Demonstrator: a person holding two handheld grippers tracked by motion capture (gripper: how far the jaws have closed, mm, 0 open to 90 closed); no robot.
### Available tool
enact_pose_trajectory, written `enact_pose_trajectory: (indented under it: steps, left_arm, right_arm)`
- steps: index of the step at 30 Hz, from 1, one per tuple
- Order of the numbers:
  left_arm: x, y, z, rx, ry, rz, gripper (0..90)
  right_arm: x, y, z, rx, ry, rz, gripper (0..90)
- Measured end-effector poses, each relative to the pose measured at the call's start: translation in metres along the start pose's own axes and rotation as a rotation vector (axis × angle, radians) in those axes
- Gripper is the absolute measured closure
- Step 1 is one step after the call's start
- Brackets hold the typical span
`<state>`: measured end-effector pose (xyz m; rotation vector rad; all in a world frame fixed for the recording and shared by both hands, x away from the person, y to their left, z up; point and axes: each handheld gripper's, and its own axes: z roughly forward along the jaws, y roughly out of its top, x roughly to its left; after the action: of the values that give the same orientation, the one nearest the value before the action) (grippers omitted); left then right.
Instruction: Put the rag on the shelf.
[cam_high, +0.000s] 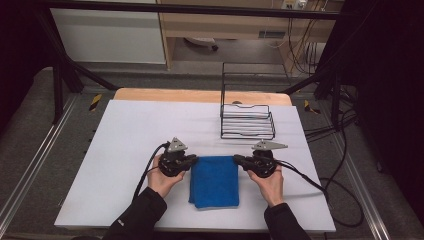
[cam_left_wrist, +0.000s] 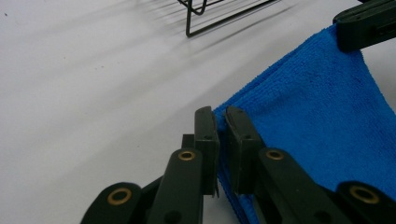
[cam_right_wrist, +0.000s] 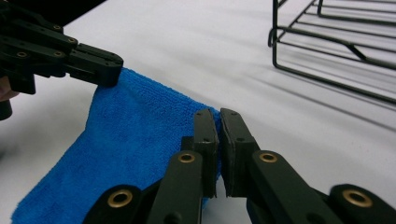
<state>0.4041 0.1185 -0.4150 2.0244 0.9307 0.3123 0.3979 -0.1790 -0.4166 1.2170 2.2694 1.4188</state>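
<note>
A folded blue cloth (cam_high: 215, 181) lies flat on the white table near the front edge. My left gripper (cam_high: 194, 161) pinches its far left corner, and my right gripper (cam_high: 236, 160) pinches its far right corner. In the left gripper view the jaws (cam_left_wrist: 219, 114) are shut on the cloth (cam_left_wrist: 317, 121) at its corner, and the right gripper (cam_left_wrist: 343, 32) bites the opposite corner at top right. In the right gripper view the jaws (cam_right_wrist: 217, 114) are shut on the cloth (cam_right_wrist: 135, 135), with the left gripper (cam_right_wrist: 109, 70) holding the other corner at upper left.
A black wire rack (cam_high: 247, 120) stands on the table just beyond the right gripper; its bars show as the rack (cam_left_wrist: 210, 14) and the rack (cam_right_wrist: 336, 51) in the gripper views. Bare white tabletop (cam_high: 135, 130) stretches to the left. Cables trail off the right side.
</note>
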Motion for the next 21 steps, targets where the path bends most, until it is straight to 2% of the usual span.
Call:
enact_pose_trajectory:
  steps: [7,10,15,21]
  left_arm:
    - [-0.002,0.008,-0.014,-0.046,-0.021,-0.011,83.5]
    - [-0.006,0.012,-0.021,-0.069,-0.016,0.005,83.6]
    - [-0.011,0.016,-0.028,-0.099,-0.006,0.022,83.5]
    - [-0.014,0.020,-0.033,-0.126,-0.010,0.016,83.5]
  right_arm:
    - [0.003,0.007,-0.010,-0.044,0.014,-0.003,86.6]
    - [0.004,0.010,-0.015,-0.068,0.015,-0.007,86.6]
    - [0.007,0.015,-0.022,-0.099,0.007,-0.039,86.7]
    - [0.010,0.021,-0.031,-0.139,0.007,-0.060,86.8]
